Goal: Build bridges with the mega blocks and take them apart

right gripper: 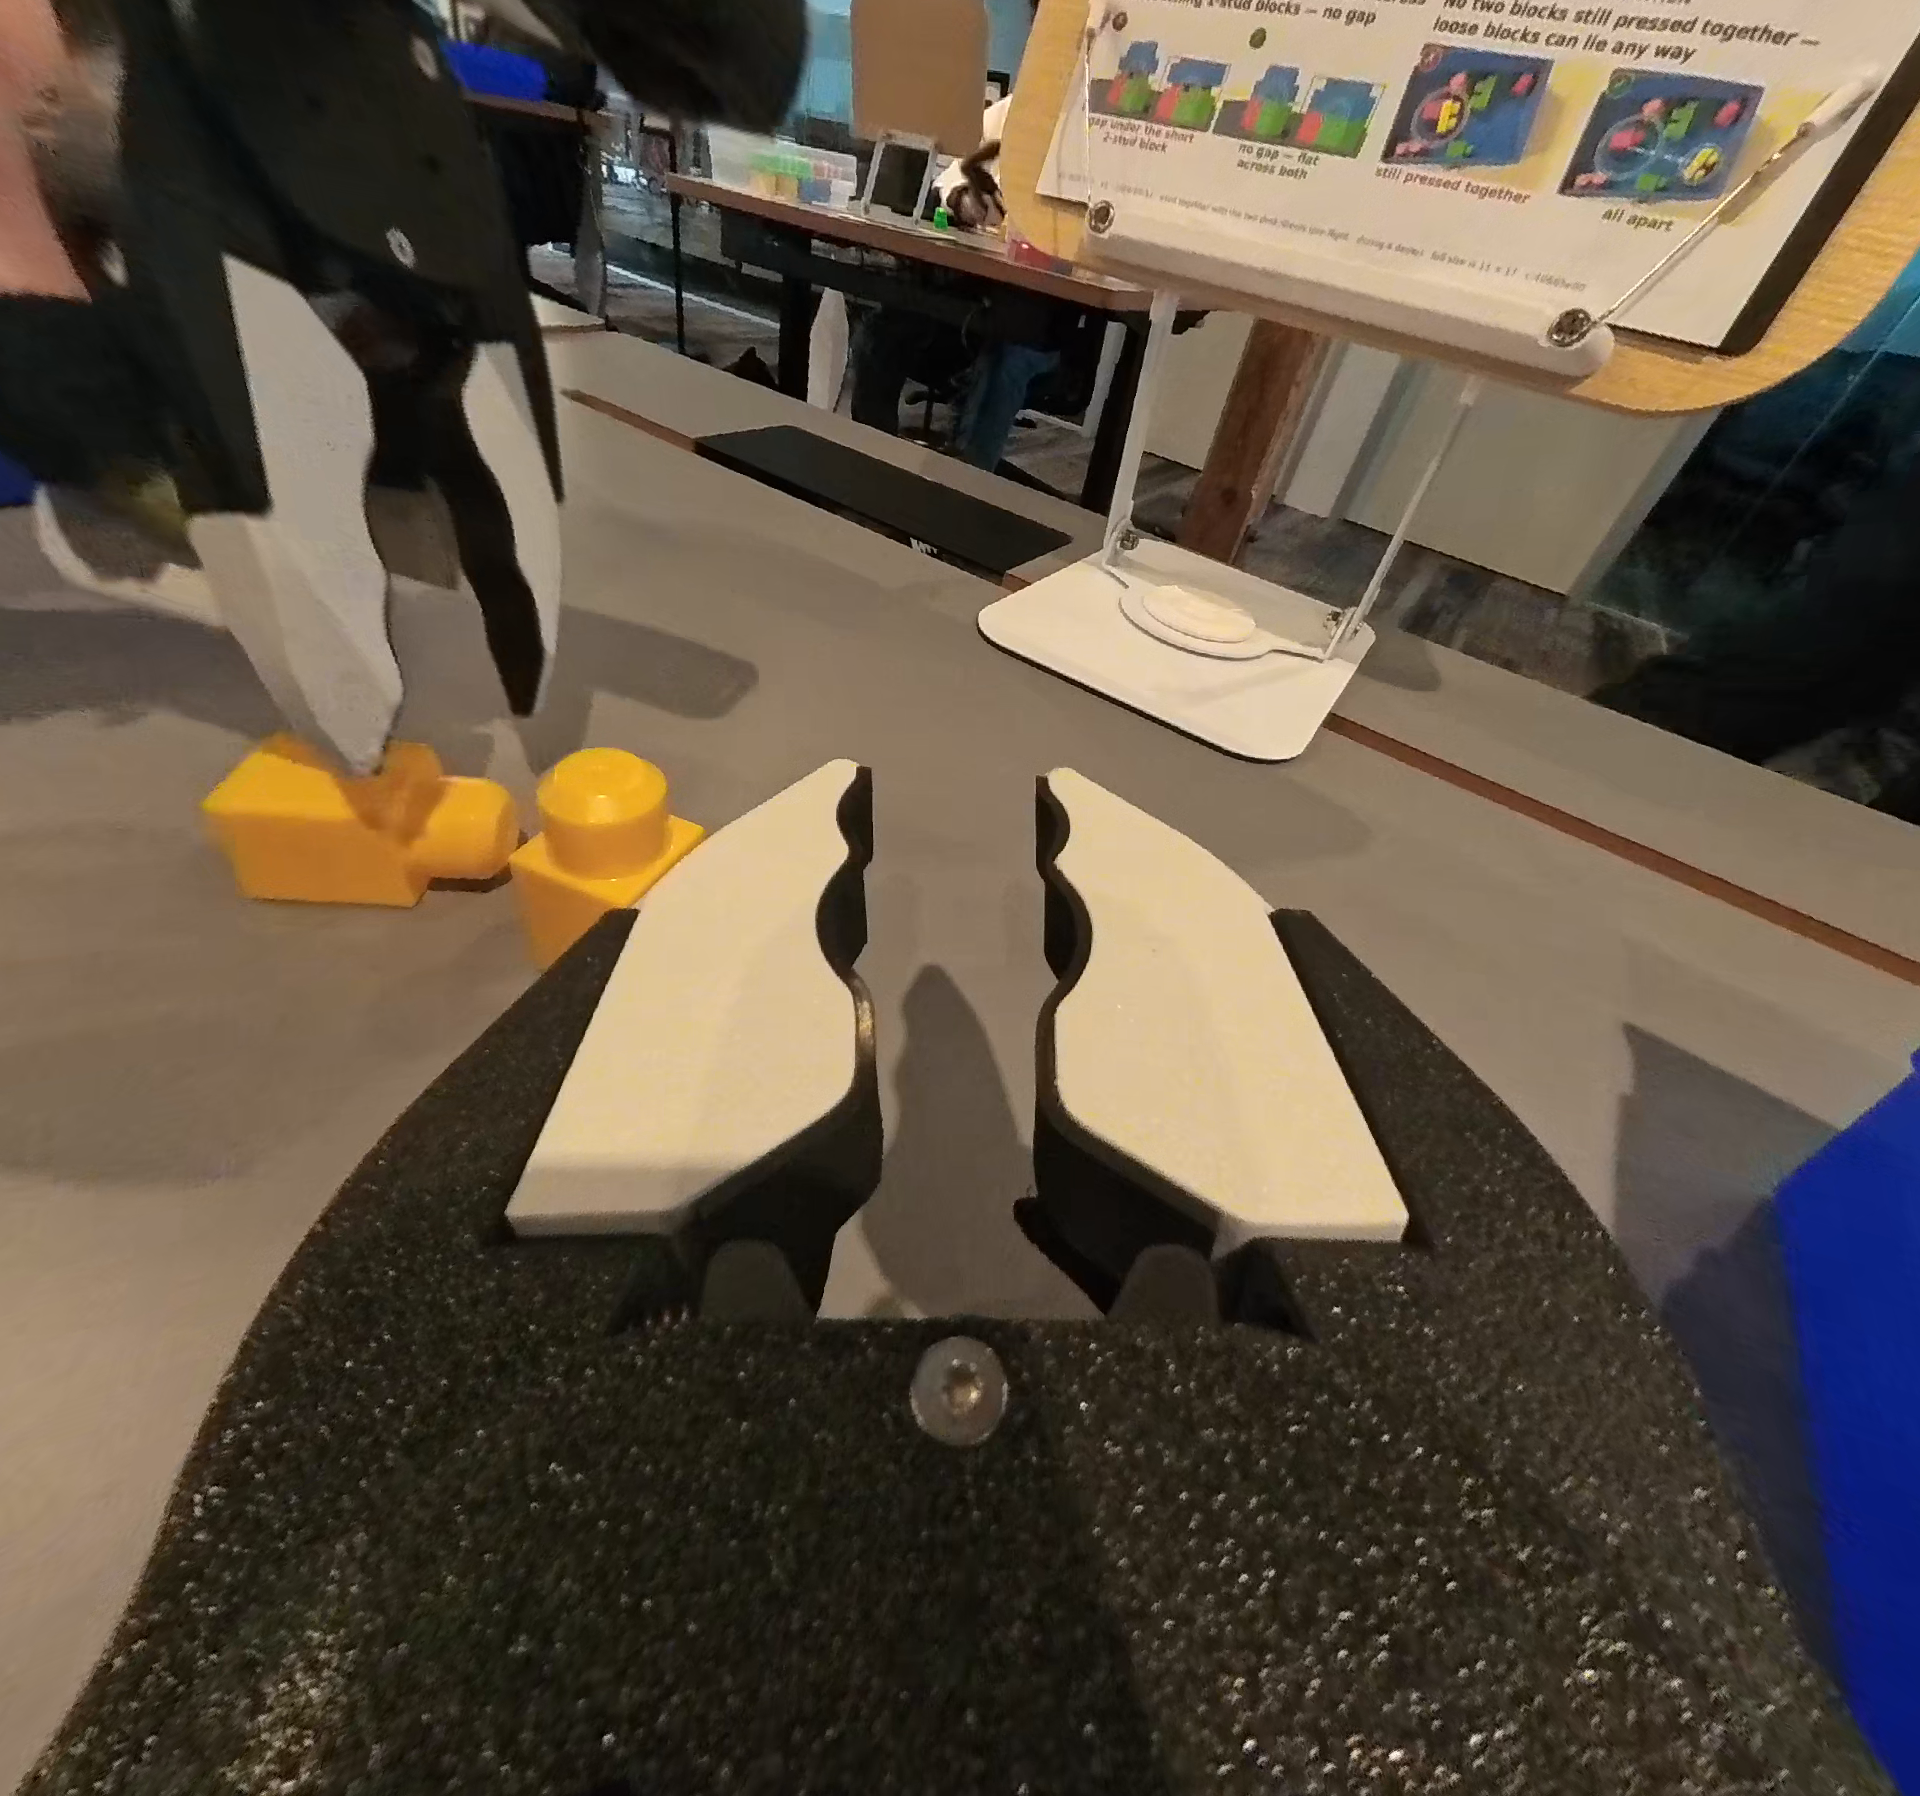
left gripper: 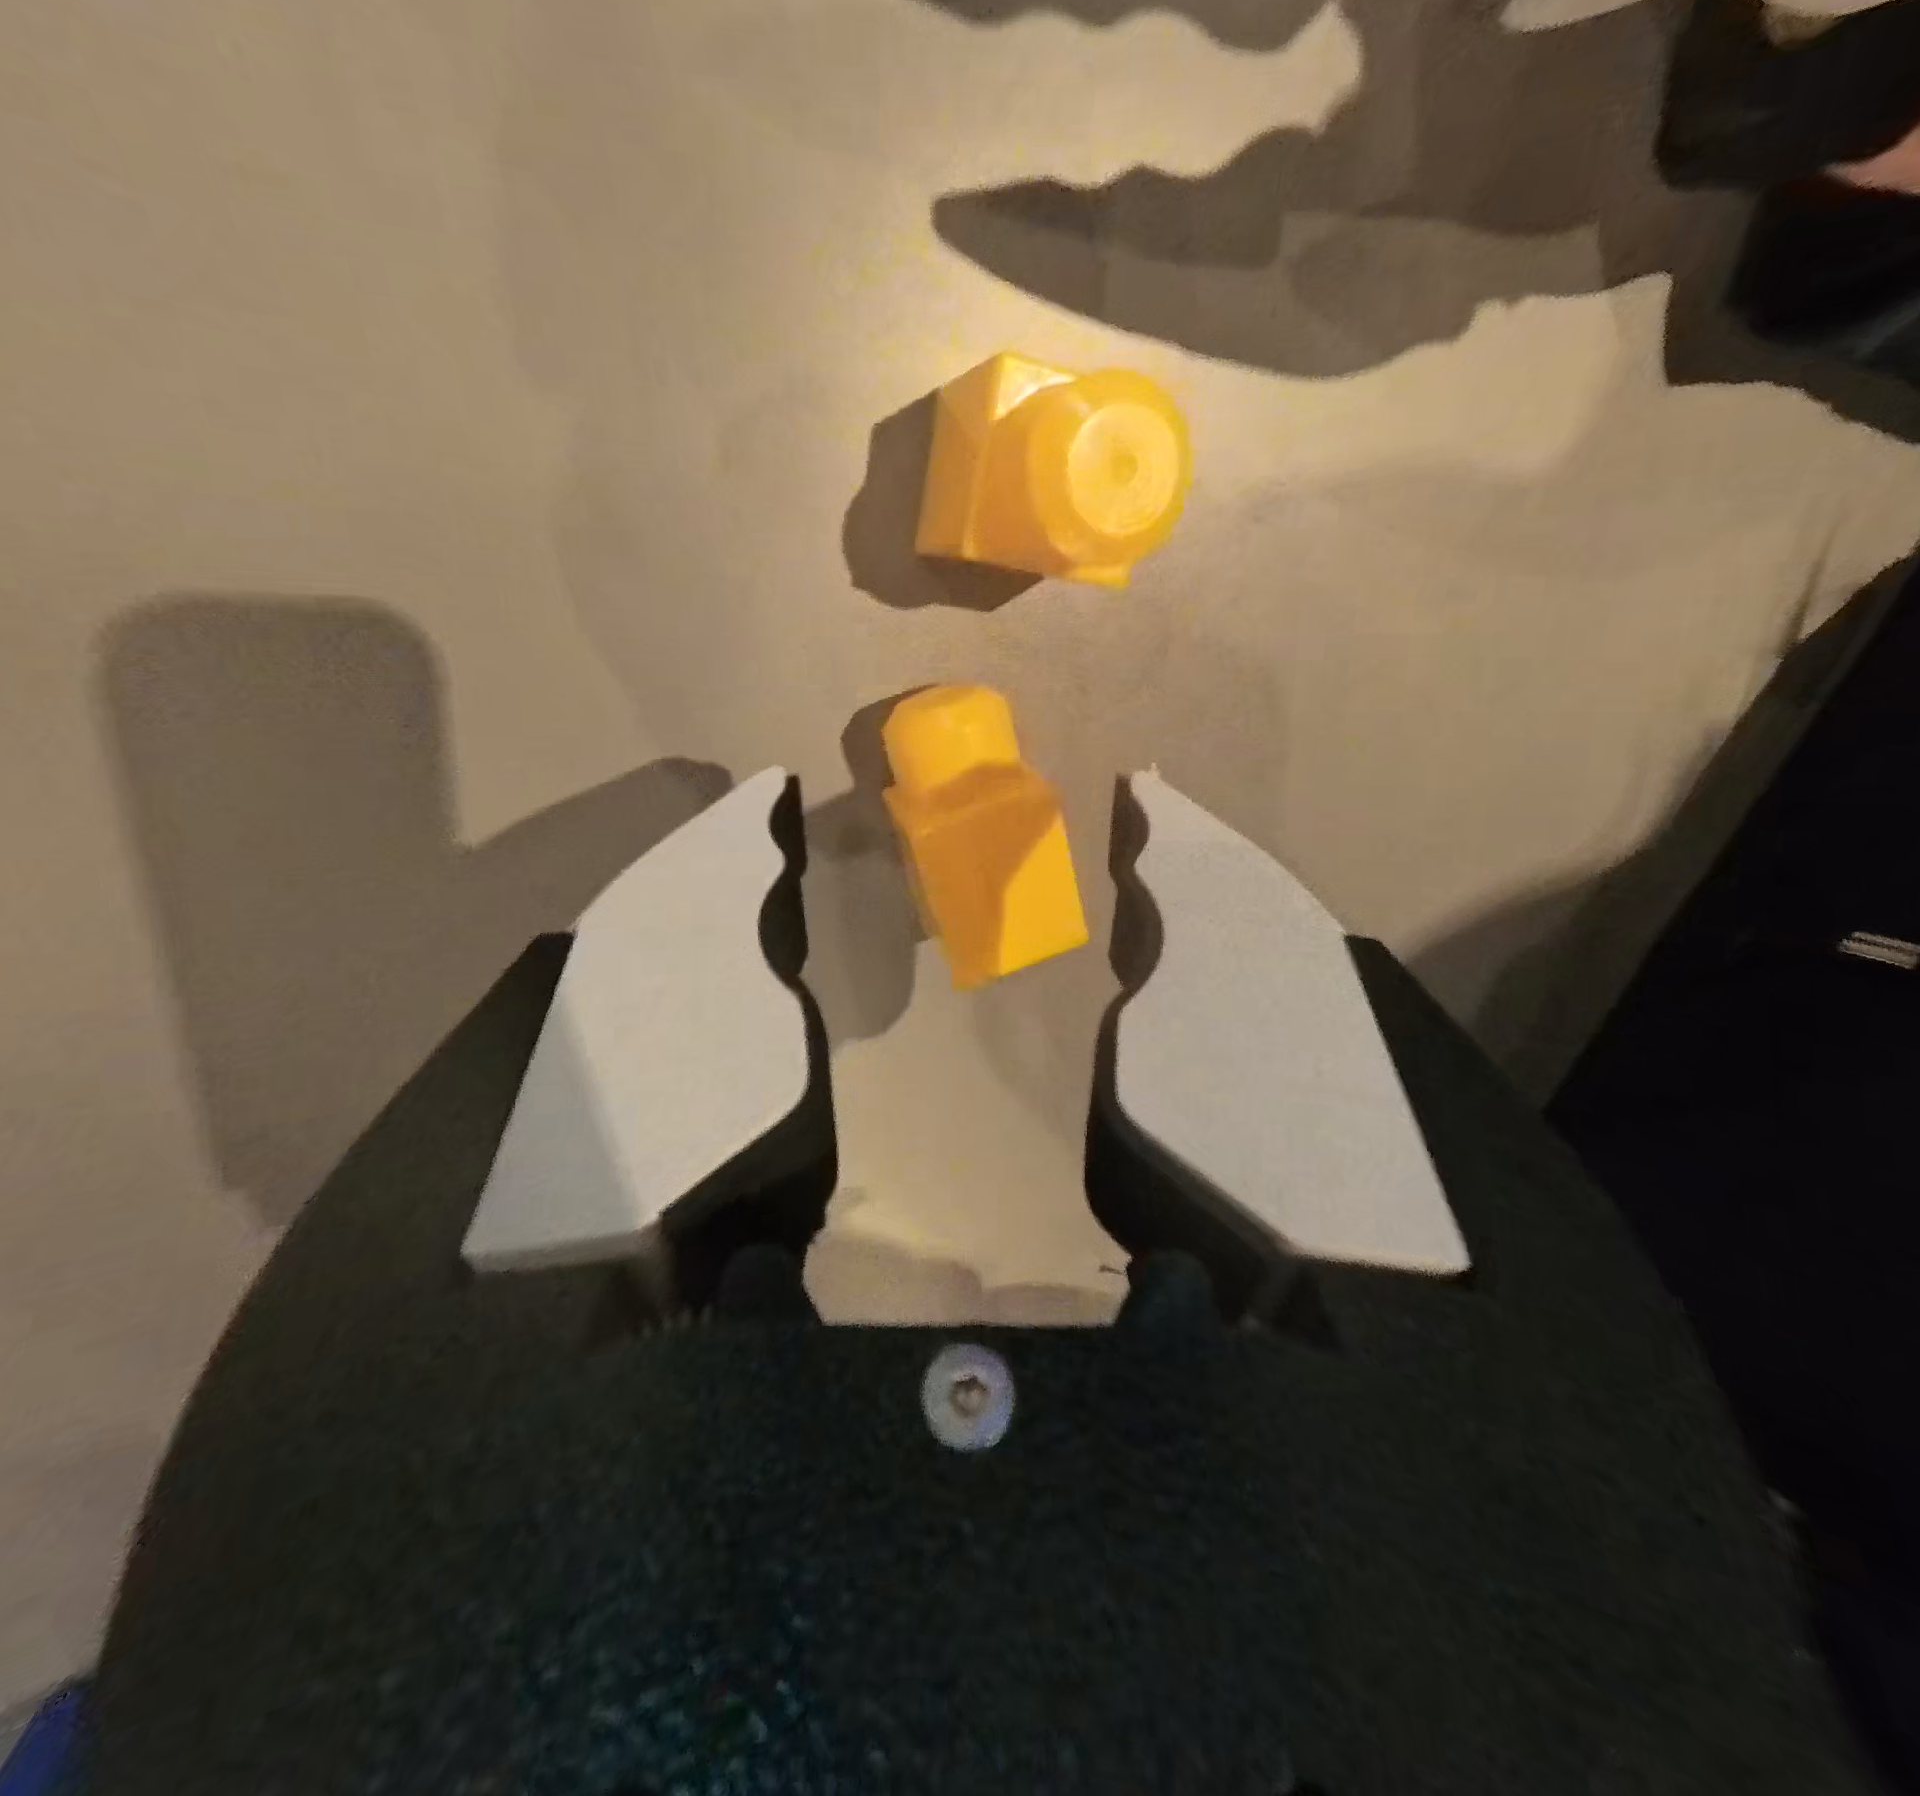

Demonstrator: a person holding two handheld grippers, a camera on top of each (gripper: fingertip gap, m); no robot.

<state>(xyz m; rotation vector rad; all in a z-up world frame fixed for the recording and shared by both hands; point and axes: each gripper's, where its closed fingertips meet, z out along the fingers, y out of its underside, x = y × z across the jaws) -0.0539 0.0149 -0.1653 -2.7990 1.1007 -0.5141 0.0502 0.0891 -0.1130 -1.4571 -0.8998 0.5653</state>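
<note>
Both tongs gape: left (left gripper: 951, 790) straddling yellow block (left gripper: 977, 853), right (right gripper: 951, 790) empty.

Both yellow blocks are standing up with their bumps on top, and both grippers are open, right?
Not quite. In the right wrist view only the nearer yellow block stands with its bump up; the other yellow block lies on its side under the left gripper. Both it and the right gripper are open.

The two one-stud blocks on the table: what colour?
Both blocks are yellow, clearest in the right wrist view.
</note>
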